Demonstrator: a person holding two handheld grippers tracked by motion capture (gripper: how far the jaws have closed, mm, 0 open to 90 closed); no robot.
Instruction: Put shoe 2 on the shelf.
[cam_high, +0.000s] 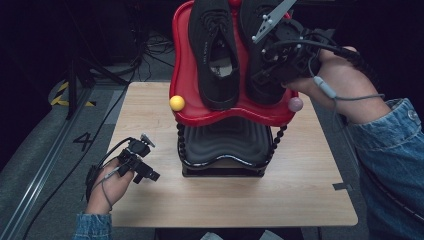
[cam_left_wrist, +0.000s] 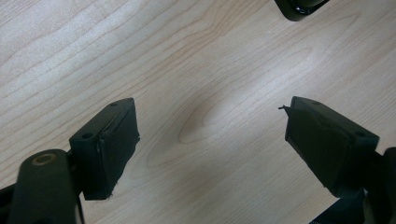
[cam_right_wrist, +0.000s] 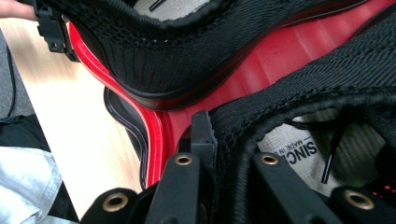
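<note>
The right gripper (cam_high: 270, 75) pinches the collar of the right-hand black knit sneaker (cam_right_wrist: 327, 93) on the glossy red top tray (cam_high: 182, 75), heel toward the person, while the left gripper (cam_high: 142, 167), jaws spread, idles on the pale wooden table (cam_high: 225, 195).

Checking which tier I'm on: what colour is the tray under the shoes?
Red tray, clearest in the high view.

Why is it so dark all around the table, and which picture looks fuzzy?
High view: light falls on the table and red tray, the room behind stays black. Left gripper view: a soft shine on the wood, slightly blurry. Right gripper view: the near shoe and the gripper's own jaws are close up and blurred.
</note>
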